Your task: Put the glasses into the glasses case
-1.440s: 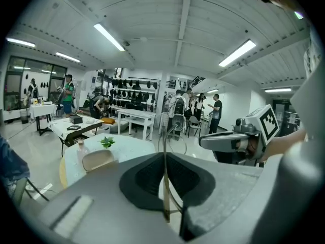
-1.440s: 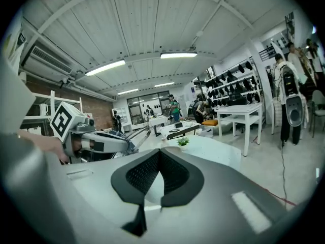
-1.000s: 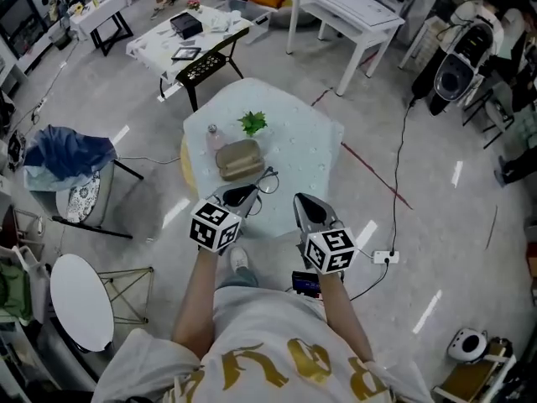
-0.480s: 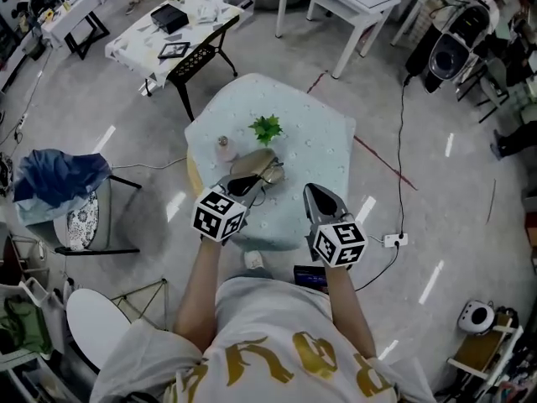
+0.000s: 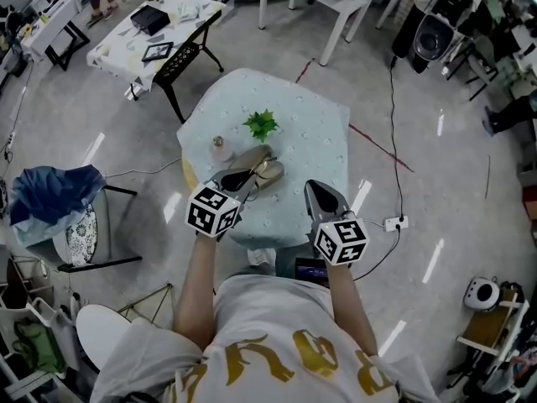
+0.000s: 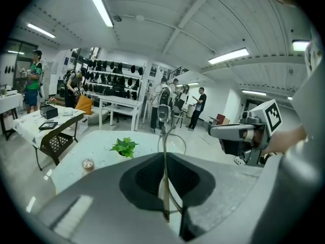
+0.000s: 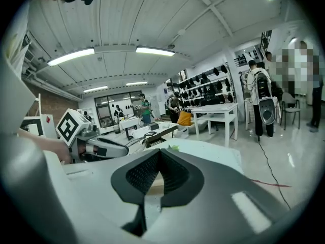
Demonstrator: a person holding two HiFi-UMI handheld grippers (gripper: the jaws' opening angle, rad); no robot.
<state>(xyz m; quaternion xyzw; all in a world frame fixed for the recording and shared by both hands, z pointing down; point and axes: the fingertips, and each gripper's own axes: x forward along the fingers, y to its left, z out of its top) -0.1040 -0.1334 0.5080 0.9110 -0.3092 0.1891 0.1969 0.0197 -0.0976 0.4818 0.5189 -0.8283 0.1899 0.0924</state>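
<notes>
We held the glasses (image 6: 163, 177) pinched by one thin arm in the left claw (image 5: 243, 177), lenses pointing on toward the plant (image 5: 261, 124), at the tan glasses case (image 5: 249, 158) on the bench (image 5: 310, 149). The case lay just short of the plant, its long axis slanting across that claw's line. The right claw (image 5: 313, 188), jaws together on nothing, stood beside the case, farther from the plant.
</notes>
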